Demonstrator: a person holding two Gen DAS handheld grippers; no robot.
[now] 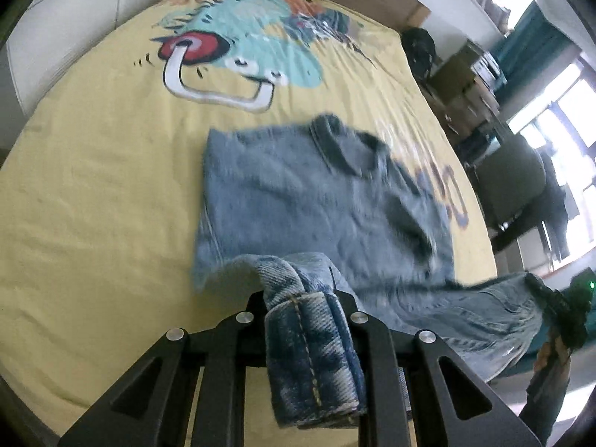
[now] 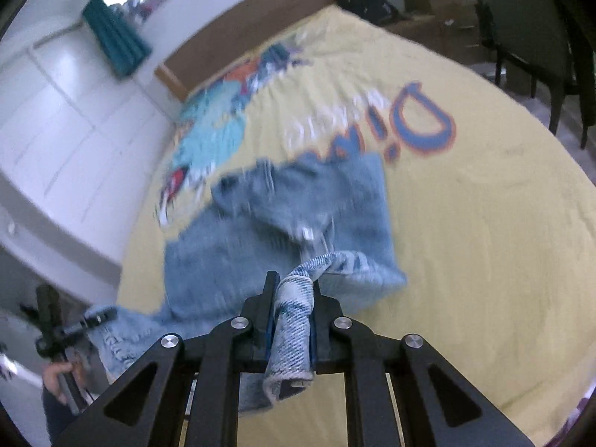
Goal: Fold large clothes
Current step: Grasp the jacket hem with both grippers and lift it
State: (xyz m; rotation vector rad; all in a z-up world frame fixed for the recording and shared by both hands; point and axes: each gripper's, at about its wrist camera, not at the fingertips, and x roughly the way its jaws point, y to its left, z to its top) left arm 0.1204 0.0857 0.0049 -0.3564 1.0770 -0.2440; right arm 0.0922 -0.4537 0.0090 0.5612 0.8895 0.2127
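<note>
Denim, faded blue and stitched in yellow thread, fills the jaws of both claws: the left gripper (image 1: 301,298) is clamped on a thick folded hem of the large blue denim garment (image 1: 298,193), and the right gripper (image 2: 294,290) is clamped on another bunched edge of the same cloth. From each claw the fabric runs forward and down to the rest of the garment, which lies partly folded ahead of the fingers with its darker collar (image 1: 346,141) at the far end. In the left wrist view the right gripper shows low at the right edge, denim stretched toward it, with a hand (image 1: 551,354) on its handle; in the right wrist view the left gripper sits low at the left edge, a hand (image 2: 61,376) beneath it. Both views are smeared by motion, so finer seams cannot be read.

No box or basket lies near the claws; stacked brown cardboard boxes (image 1: 465,85) stand beyond the bed's far right corner, their contents hidden.

Under the garment spreads a yellow bed sheet (image 1: 93,205) printed with a teal cartoon creature (image 1: 253,37) ahead of the left claw and large blue-and-orange lettering (image 2: 421,119) ahead and right of the right claw. A brown wooden headboard (image 2: 238,37) closes the far end, white panelled cupboards (image 2: 67,119) stand to the left, a teal curtain (image 2: 115,44) hangs by a bright window, and a dark green chair (image 1: 510,182) stands off to the right
</note>
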